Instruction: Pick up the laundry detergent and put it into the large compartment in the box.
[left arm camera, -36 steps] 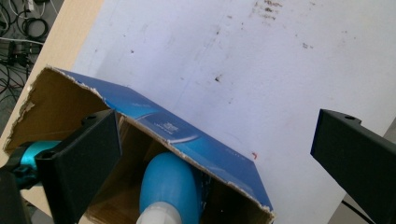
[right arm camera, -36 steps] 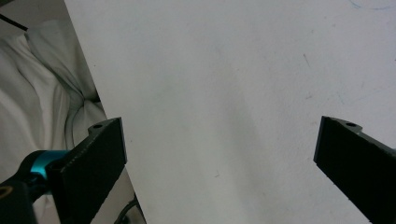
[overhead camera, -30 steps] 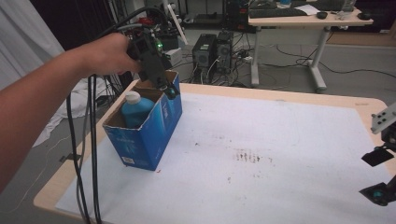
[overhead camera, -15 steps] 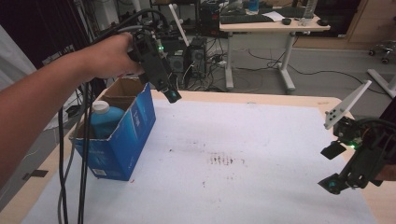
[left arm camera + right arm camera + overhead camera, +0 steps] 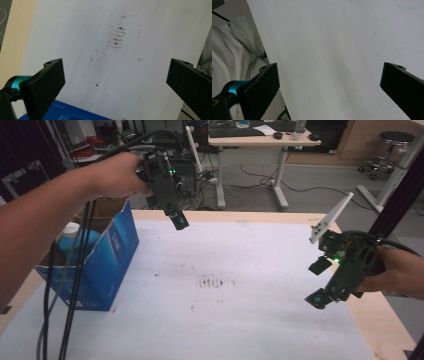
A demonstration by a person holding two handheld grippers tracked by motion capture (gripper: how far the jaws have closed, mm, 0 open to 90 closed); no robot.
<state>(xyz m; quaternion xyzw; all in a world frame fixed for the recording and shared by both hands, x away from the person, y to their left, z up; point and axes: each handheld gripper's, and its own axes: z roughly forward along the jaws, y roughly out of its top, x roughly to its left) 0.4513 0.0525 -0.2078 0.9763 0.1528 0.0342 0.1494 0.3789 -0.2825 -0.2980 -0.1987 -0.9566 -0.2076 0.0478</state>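
Note:
An open blue cardboard box (image 5: 111,262) stands at the table's left side, and a blue bottle with a white cap (image 5: 79,240) sits upright inside it. My left gripper (image 5: 176,218) hangs in the air just right of the box's top, above the table's back edge. Its jaws stand wide apart with nothing between them (image 5: 115,82), and the box's blue rim (image 5: 75,115) shows below them. My right gripper (image 5: 318,282) hovers over the table's right side, open and holding nothing (image 5: 329,87).
A white sheet (image 5: 240,320) with brown stains (image 5: 215,282) at its middle covers the wooden table (image 5: 380,325). Black cables (image 5: 70,305) trail down from the left gripper past the box. Desks, a stool and computers stand on the floor beyond. White cloth (image 5: 232,50) lies off the sheet's edge.
My left gripper has lifted off the box's opening and moved right, holding nothing. The right hand and gripper have come in from the right edge over the table.

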